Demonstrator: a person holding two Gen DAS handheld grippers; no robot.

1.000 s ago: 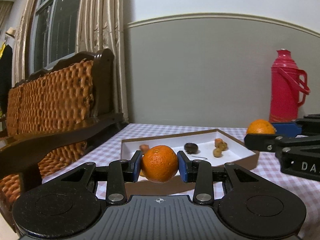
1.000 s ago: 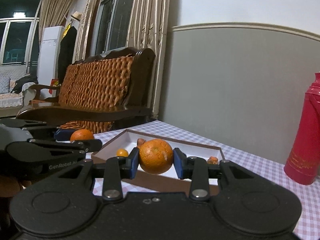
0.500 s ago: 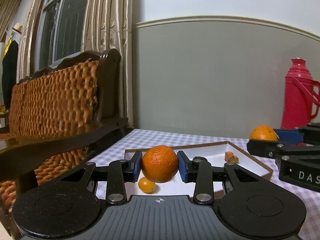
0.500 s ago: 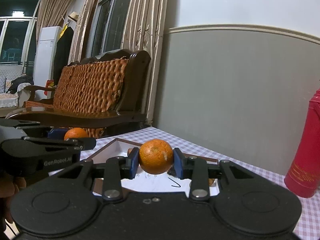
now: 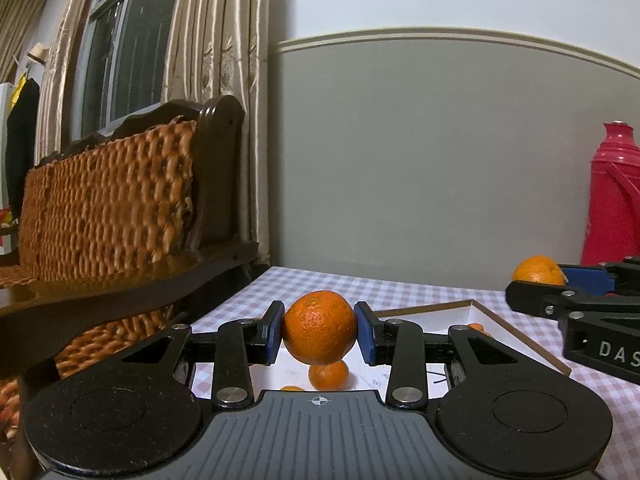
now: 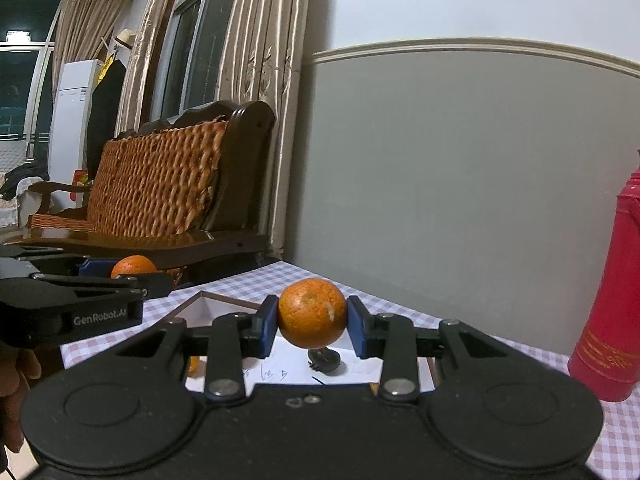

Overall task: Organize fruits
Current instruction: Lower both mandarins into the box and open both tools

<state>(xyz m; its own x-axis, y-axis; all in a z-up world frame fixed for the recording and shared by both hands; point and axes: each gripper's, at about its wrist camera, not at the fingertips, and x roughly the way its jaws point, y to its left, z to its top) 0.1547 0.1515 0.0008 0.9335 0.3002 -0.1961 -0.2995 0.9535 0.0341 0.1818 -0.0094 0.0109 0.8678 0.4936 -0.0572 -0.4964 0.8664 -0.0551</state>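
Left hand-held gripper point(image 5: 319, 334): pads clamped on an orange point(image 5: 319, 329), above the white tray point(image 5: 436, 312)
Right hand-held gripper point(image 6: 312, 327): closed around a second orange point(image 6: 312, 313)
Flask point(image 6: 612, 292): 3 o'clock, on the tabletop point(image 6: 616, 428)

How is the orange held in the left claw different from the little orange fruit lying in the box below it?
The held orange is much bigger than the little fruit. The held orange hangs in the air, pinched between the left claw's blue pads, while the little fruit rests loose on the white box floor. Both are round and orange-skinned.
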